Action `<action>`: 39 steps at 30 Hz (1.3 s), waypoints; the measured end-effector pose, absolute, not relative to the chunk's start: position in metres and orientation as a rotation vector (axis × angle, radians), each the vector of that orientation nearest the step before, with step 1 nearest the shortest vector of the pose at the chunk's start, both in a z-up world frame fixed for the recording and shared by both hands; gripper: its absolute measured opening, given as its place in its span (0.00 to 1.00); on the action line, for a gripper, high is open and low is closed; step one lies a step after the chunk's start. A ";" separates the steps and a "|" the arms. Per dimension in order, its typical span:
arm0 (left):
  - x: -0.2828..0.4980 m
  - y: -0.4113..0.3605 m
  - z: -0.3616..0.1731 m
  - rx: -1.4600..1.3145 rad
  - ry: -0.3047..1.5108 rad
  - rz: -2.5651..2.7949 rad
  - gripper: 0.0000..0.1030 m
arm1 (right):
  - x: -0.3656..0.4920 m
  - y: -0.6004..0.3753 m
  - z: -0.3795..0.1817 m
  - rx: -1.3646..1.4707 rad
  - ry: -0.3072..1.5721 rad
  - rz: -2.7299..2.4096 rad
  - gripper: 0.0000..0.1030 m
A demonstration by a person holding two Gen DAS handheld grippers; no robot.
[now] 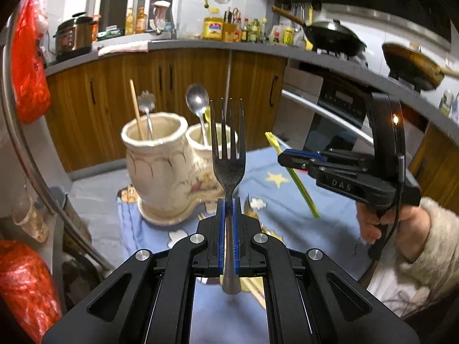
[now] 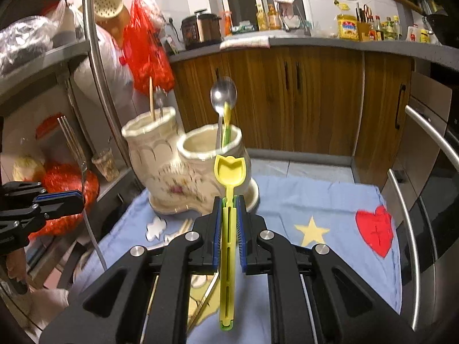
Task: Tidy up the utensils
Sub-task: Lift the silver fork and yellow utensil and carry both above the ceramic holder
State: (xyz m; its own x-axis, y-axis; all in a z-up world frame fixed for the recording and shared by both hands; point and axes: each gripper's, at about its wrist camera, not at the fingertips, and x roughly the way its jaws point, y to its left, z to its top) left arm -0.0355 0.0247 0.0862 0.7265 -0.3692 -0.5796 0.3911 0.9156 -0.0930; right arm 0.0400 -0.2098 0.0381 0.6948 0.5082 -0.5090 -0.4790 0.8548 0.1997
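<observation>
Here the left tongs (image 1: pixel 228 200) clench an upright fork (image 1: pixel 228 154), tines up; the right tongs (image 2: pixel 228 200) clench an upright yellow spoon (image 2: pixel 229 172).

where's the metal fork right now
The metal fork is clamped upright in the left hand-held gripper, centre of the left wrist view, tines up, just in front of the ceramic utensil holder.

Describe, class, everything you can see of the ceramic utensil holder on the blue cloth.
The utensil holder is cream glazed ceramic with two joined cups on one shared saucer-like base, a faint floral print on its side. It stands upright on the blue cloth. The taller cup holds a chopstick and a metal utensil; the shorter holds a metal spoon and something yellow-green. Neither gripper touches it.
</observation>
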 end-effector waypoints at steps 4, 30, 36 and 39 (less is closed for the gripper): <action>-0.029 0.031 0.107 0.011 0.594 -0.426 0.05 | 0.049 -0.205 0.054 0.045 0.528 0.548 0.10; 0.069 0.040 0.166 -0.026 0.351 -0.134 0.05 | 0.121 -0.173 0.093 0.283 0.191 0.587 0.10; 0.073 0.047 0.143 -0.012 0.360 -0.077 0.05 | 0.131 -0.167 0.071 0.245 0.236 0.568 0.10; 0.070 0.050 0.136 -0.017 0.370 -0.079 0.05 | 0.135 -0.167 0.059 0.244 0.276 0.560 0.10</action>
